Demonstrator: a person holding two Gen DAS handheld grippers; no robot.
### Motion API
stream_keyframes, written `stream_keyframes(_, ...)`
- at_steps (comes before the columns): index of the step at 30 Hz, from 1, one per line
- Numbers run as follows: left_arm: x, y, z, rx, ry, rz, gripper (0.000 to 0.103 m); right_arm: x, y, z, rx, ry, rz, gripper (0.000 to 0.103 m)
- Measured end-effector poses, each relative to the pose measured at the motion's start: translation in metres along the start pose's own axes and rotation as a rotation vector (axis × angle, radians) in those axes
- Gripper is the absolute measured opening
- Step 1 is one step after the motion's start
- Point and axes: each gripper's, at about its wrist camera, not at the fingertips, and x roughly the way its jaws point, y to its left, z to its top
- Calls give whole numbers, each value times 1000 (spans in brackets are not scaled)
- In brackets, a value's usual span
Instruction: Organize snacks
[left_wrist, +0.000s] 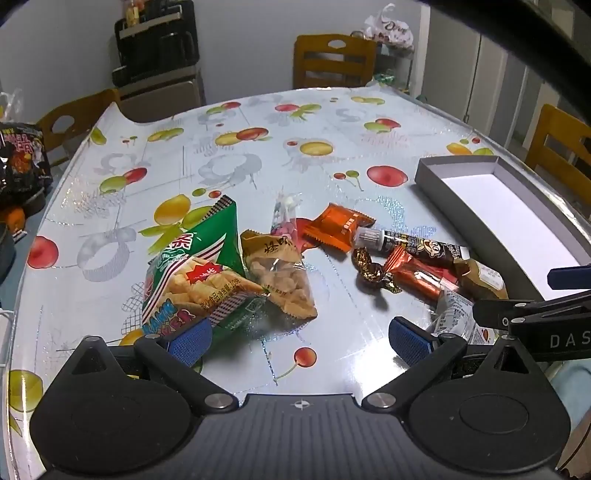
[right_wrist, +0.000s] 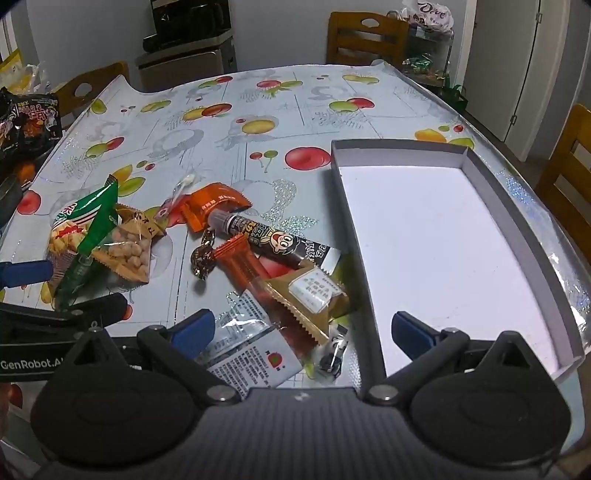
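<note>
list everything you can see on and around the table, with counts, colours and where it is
table: one, pale fruit-print cover, fills both views
box: one, grey walls, white floor, empty, right side of table
green cracker bag: one, left of the pile
clear bag of brown snacks: one, leaning on the green bag
orange packets: two, mid pile
dark tube snack: one, brown-black, lying across the pile
foil-wrapped candy: one, gold-brown, mid pile
tan packet: one, beside the box
white-label packet: one, near edge
black noodle pack: one, far left
wooden chairs: at least three, around the table
left tool: open, above the table in front of the green bag
right tool: open, above the near packets
</note>
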Motion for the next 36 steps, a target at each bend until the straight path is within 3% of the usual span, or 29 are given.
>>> stream_keyframes(36, 0, 0, 1, -5, 5, 0, 103, 3, 3, 0, -1, 5, -1, 103)
